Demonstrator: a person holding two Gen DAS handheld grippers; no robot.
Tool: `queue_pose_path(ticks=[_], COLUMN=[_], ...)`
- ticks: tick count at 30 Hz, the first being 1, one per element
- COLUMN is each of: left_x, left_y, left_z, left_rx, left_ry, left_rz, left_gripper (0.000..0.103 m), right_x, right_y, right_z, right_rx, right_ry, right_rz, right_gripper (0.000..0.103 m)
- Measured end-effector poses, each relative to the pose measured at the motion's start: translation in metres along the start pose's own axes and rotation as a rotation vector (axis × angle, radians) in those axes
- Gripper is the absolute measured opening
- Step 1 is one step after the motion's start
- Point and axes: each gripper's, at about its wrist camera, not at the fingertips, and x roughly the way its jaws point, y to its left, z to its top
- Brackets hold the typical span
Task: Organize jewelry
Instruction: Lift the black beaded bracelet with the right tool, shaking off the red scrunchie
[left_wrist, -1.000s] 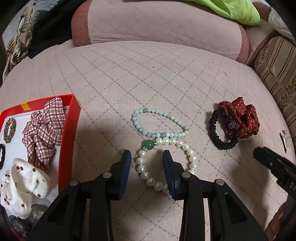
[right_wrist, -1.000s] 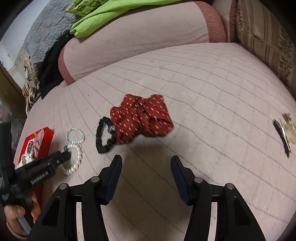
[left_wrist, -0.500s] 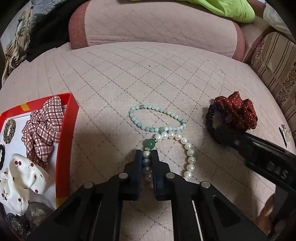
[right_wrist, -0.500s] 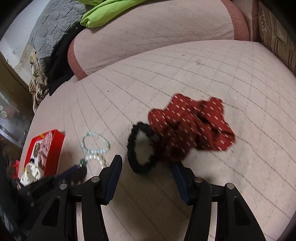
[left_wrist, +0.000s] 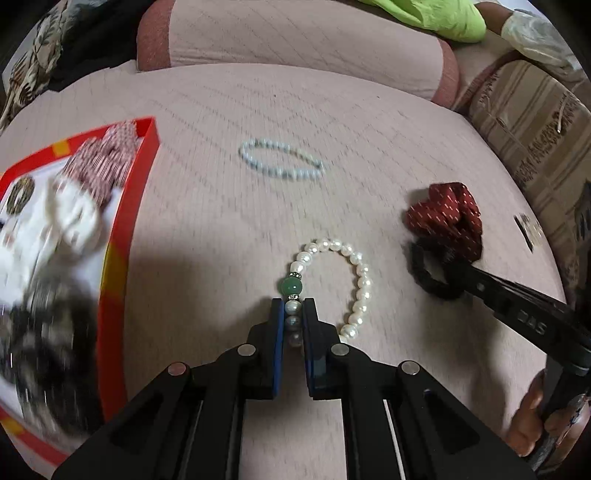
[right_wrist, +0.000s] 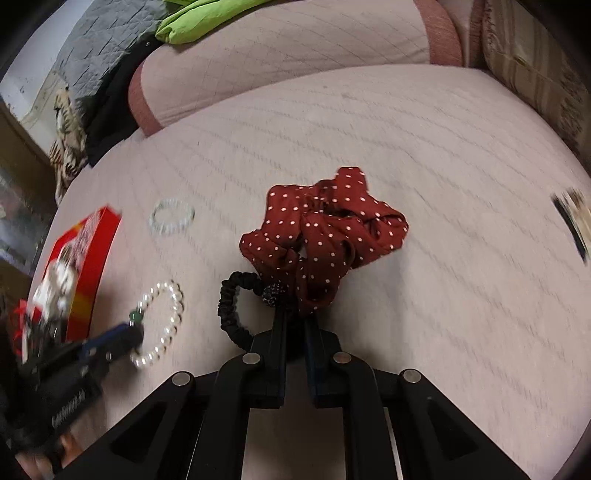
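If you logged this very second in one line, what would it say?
left tongs: shut on pearl bracelet | right tongs: shut on black hair tie with red bow | red box: nearby

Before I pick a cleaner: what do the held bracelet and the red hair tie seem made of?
Bracelet: glossy white beads, slightly uneven, pearl or imitation, plus one polished green bead, possibly jade or glass. Hair tie: soft matte woven fabric, dark red with white dots, gathered in folds, on a black ruched elastic band.

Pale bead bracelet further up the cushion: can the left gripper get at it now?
Probably not yet: the left gripper is shut on the pearl bracelet. The pale bead bracelet lies unobstructed.
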Motion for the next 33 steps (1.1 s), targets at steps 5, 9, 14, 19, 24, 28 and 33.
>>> queue_pose_path(ticks=[5,9,14,19,24,28,33], left_x=[-0.014,-0.015,-0.01,-0.01,-0.021,-0.04,-0.075], left_y=[-0.002,-0.006,-0.008,-0.009,-0.011,-0.013,-0.019], left_z=[-0.026,-0.032,-0.027,-0.028,-0.03,-0.032,-0.033], left_rx=[0.009,0.025,0.01,0.015,0.037,0.049,0.08], left_ry=[0.003,-0.003,-0.003,-0.008,-0.011,-0.042,-0.109], left_rz=[-0.012,0.006,0.011,0.019,0.024,0.026,0.023], left_gripper=[0.009,0.009,0.009,0.009,0.009,0.009,0.009], right_x=[-0.029,-0.039,-0.042,-0.035,-0.039,-0.053,-0.076], right_y=[-0.021,-0.032,-0.032,-0.014,-0.01,-0.009,0.005], right_z=[-0.034,-0.044,-0.048,-0.048,-0.048,-0.05,-0.052], right_rx=[0.02,0.045,0.059,-0.02,-0.021,-0.015,-0.035], right_ry=[0.005,0.0,-0.01,-0.037,-0.04,-0.055,-0.099], right_rz=[-0.03,-0.031,-0.031,-0.096,-0.073,-0.055,-0.03], right_gripper=[0.01,0.012,0.018,0.018,0.009,0.009,0.009])
